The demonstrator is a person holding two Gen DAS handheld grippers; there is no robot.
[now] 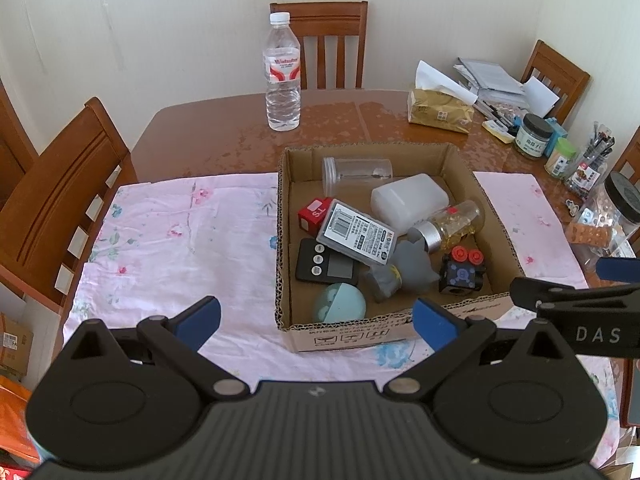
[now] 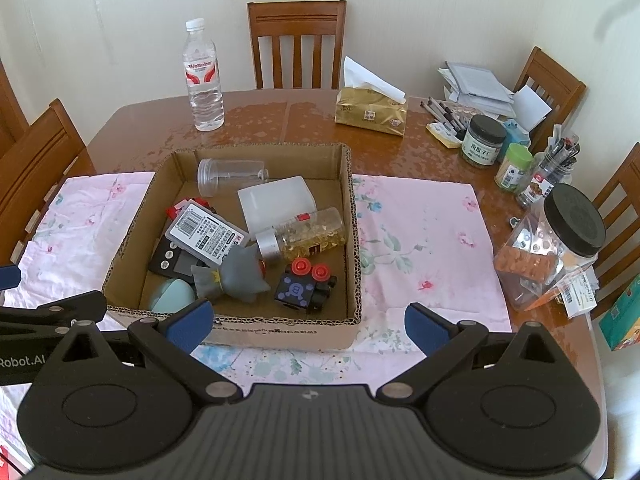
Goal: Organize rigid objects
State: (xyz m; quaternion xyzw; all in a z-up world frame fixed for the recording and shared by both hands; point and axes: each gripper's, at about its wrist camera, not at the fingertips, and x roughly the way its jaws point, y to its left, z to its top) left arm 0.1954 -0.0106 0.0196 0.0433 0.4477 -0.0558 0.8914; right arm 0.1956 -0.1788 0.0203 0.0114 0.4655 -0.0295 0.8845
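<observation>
Both my grippers hang short of the cardboard box (image 1: 496, 236), jaws spread wide, nothing between them. Left gripper (image 1: 318, 320); right gripper (image 2: 308, 322). The loose things all lie inside the box: pill bottle (image 2: 304, 234) on its side, long axis running left-right, clear jar (image 2: 230, 176) likewise, grey toy (image 2: 236, 274), black cube (image 2: 302, 286). Box sits ahead-right of the left gripper and ahead-left of the right. Sorted already, or waiting to be emptied: can't tell.

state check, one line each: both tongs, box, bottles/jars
left tongs: open, empty
right tongs: open, empty
cardboard box: open-topped, holding items
water bottle: upright, capped
clear jar: on its side in the box, lidless
capsule bottle: on its side, capped
black-lidded jar: closed
</observation>
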